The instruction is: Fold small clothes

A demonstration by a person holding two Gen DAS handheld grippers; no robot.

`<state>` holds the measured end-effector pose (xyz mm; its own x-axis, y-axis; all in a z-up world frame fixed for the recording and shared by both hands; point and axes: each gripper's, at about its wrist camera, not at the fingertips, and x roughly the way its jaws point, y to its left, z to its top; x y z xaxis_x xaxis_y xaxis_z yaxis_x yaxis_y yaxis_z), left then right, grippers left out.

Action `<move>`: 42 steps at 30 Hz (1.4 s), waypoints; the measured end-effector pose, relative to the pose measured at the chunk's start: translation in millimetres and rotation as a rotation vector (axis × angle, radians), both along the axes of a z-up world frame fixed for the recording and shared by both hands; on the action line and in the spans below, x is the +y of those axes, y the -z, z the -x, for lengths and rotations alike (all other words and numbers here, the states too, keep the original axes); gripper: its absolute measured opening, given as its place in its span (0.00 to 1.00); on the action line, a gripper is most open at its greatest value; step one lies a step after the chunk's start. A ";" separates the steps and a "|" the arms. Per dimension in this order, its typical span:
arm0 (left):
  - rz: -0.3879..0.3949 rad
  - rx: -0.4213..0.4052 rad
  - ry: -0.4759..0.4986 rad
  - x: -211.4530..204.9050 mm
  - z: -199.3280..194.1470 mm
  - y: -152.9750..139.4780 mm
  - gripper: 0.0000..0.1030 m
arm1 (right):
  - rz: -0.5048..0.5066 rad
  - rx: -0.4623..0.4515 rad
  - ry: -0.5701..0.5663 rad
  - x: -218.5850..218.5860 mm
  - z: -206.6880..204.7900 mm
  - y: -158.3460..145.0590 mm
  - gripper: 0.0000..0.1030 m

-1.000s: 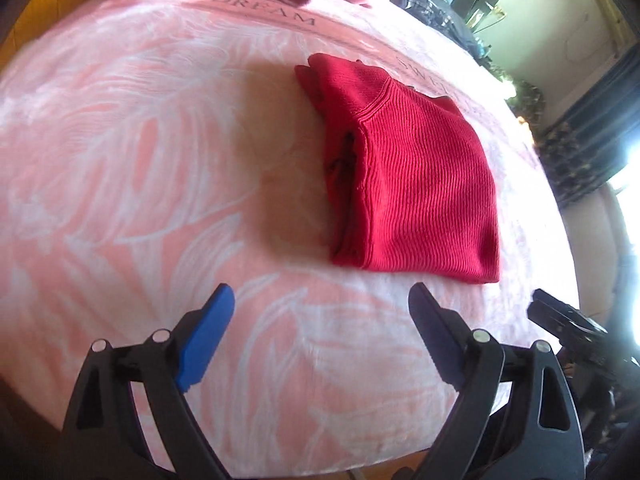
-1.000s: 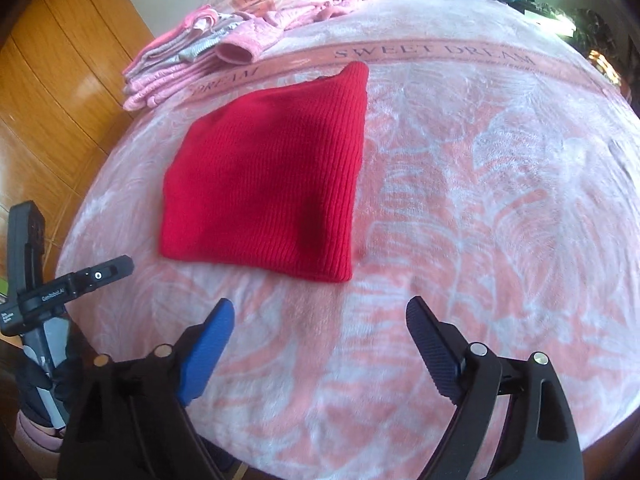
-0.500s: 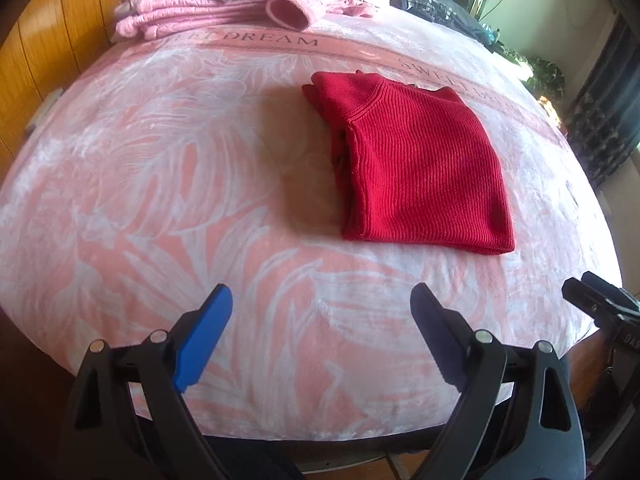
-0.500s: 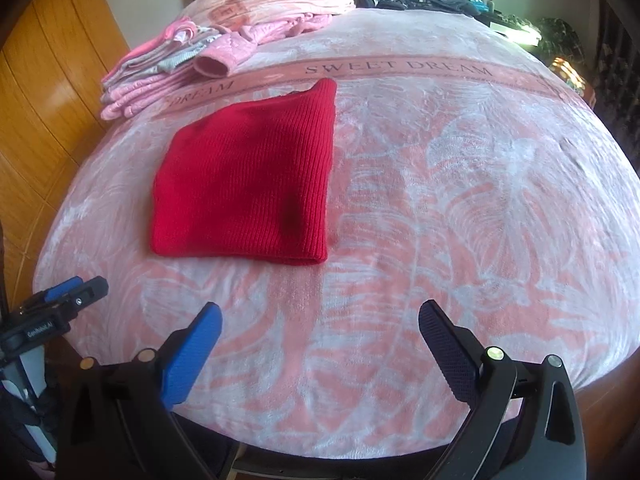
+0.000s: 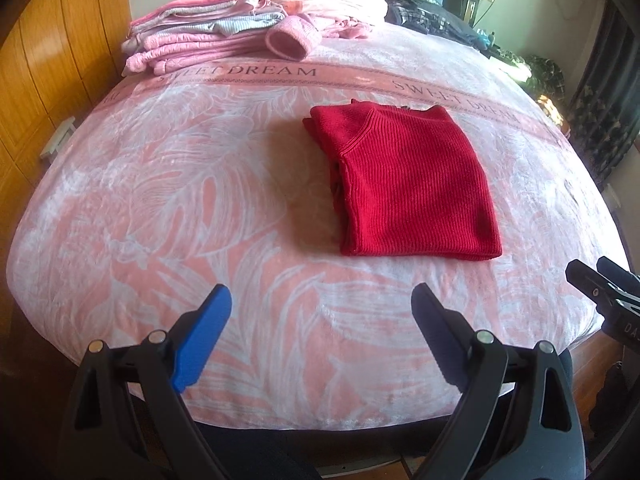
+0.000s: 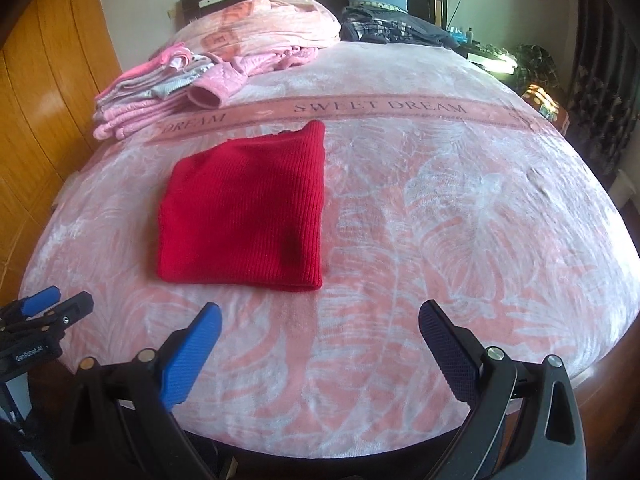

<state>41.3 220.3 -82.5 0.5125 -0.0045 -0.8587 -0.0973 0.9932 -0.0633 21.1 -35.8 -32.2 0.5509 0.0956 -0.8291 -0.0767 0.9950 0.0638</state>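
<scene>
On plush blanket [image 5: 160, 208]: ribbed (folded) sweater [image 5: 416, 192]

Bed's got a pink leafy blanket [image 5: 168, 208] with "SWEET DREAM" printed across it, wood panelling [image 5: 48, 60] on the left, dark curtains [image 6: 600, 80] on the right.

Left gripper [image 5: 322, 300]: black plastic clamp frame, one bright blue ribbed pad, one dark navy pad, silver pivot rivets. Right gripper [image 6: 320, 318]: identical.
</scene>
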 end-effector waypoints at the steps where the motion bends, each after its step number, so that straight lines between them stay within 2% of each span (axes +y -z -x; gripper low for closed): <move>1: -0.003 -0.002 0.003 -1.4 0.7 -1.0 0.88 | 0.001 -0.004 -0.002 0.3 0.7 -1.8 0.96; 11: -0.020 -0.008 0.040 -15.8 9.9 -4.4 0.88 | 0.001 -0.027 0.030 -5.2 9.6 -15.1 0.96; 27: -0.018 0.012 0.045 -20.8 9.8 1.0 0.88 | -0.021 -0.003 0.024 -7.2 9.3 -7.5 0.96; 37: -0.015 0.011 0.054 -25.8 8.5 0.7 0.88 | 0.012 -0.032 0.040 -8.4 10.1 -8.5 0.96; 42: -0.016 0.009 0.053 -26.2 8.9 -0.6 0.88 | 0.008 0.000 0.040 -9.0 8.0 -6.1 0.96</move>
<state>32.4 194.1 -81.9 0.5041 -0.0177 -0.8635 -0.0446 0.9979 -0.0464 13.1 -44.7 -26.2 0.5538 0.0663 -0.8300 -0.0364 0.9978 0.0554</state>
